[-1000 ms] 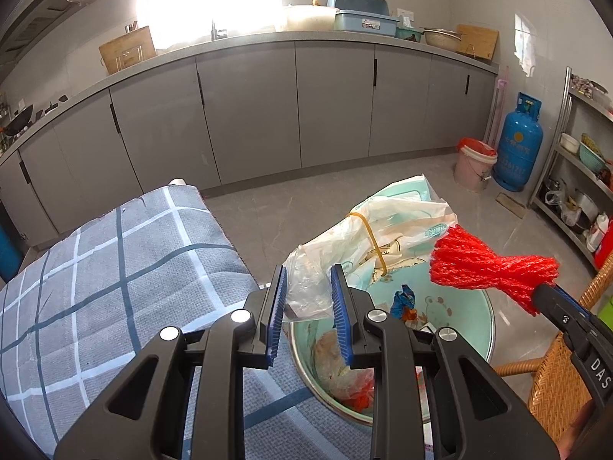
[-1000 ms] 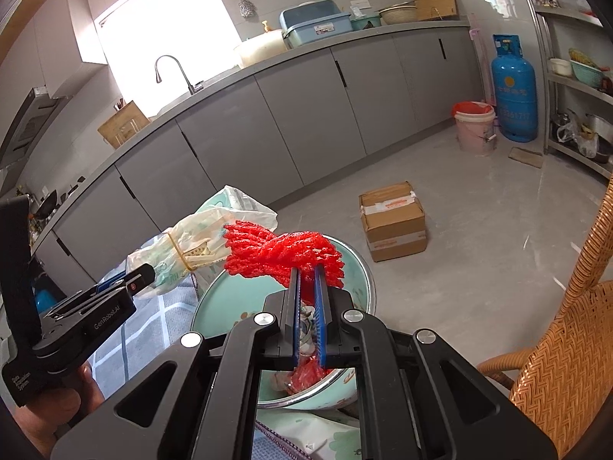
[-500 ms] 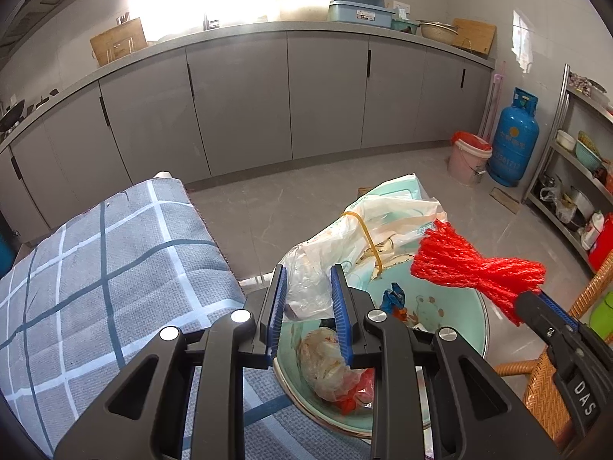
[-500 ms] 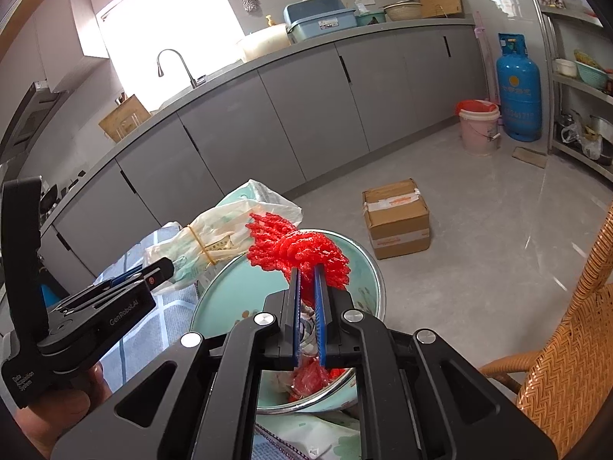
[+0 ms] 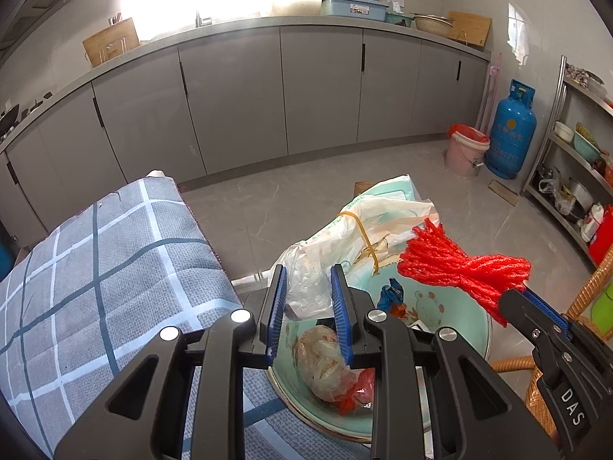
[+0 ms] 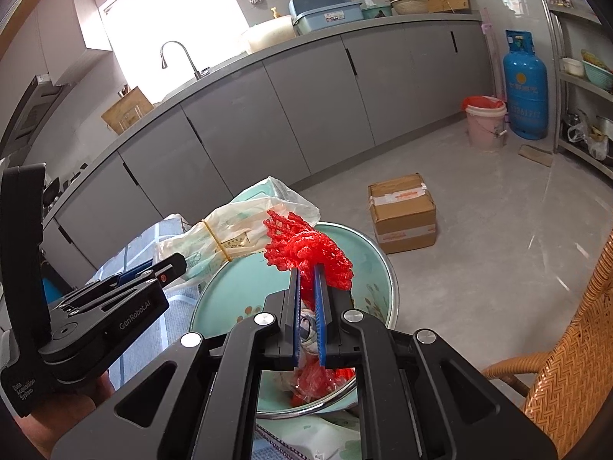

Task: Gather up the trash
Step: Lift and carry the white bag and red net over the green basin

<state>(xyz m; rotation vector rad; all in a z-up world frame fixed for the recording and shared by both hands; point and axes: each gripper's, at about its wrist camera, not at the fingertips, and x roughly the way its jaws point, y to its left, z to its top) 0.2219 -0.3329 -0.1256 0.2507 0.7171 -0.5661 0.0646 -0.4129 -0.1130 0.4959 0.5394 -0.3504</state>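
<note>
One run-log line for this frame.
left gripper: shut on crumpled clear plastic bag | right gripper: shut on red foam net | both over teal enamel basin

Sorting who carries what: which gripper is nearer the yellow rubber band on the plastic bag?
Left. The left gripper grips the plastic bag below the rubber band; the right gripper holds red netting beside it.

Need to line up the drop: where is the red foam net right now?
The red foam net is clamped in the right gripper, held above the teal basin, just right of the plastic bag in the left gripper.
</note>
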